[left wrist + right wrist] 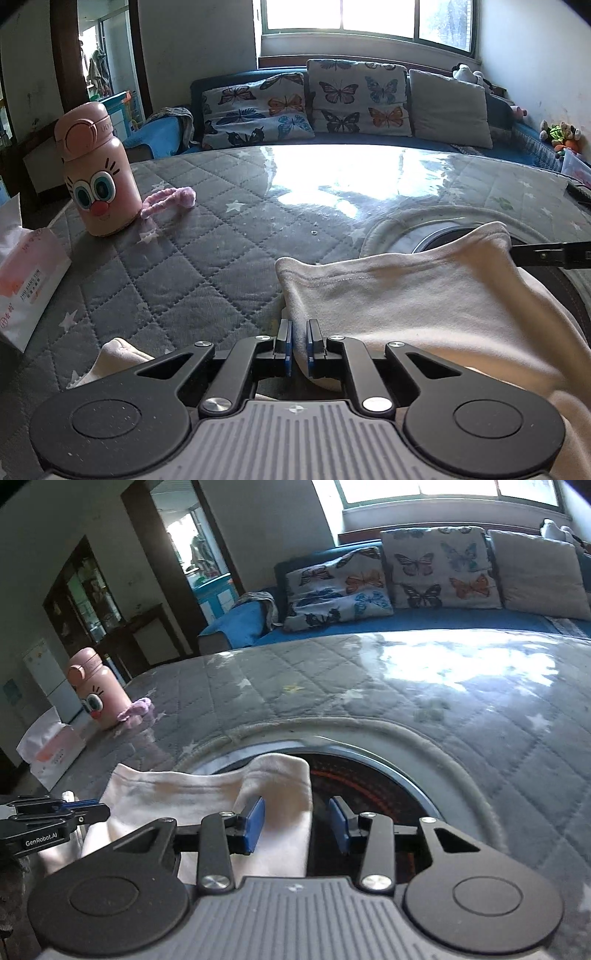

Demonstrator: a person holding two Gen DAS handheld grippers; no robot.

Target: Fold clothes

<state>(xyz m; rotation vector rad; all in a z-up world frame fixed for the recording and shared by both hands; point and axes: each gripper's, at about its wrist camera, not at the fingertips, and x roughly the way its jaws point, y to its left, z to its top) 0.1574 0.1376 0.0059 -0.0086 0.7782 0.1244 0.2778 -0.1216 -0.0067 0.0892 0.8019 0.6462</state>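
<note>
Left tongs are pinching the cream garment's edge nearly shut; right tongs are gaping around its far corner beside the pink bottle. Seemingly mid-fold; next, the right needs closing.

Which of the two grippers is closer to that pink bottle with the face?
Left. The left gripper holds the cloth edge on the bottle side; the right gripper sits farther over, by the cloth's other edge.

Quilted grey table cover, pink bottle, tissue pack, cream garment
</note>
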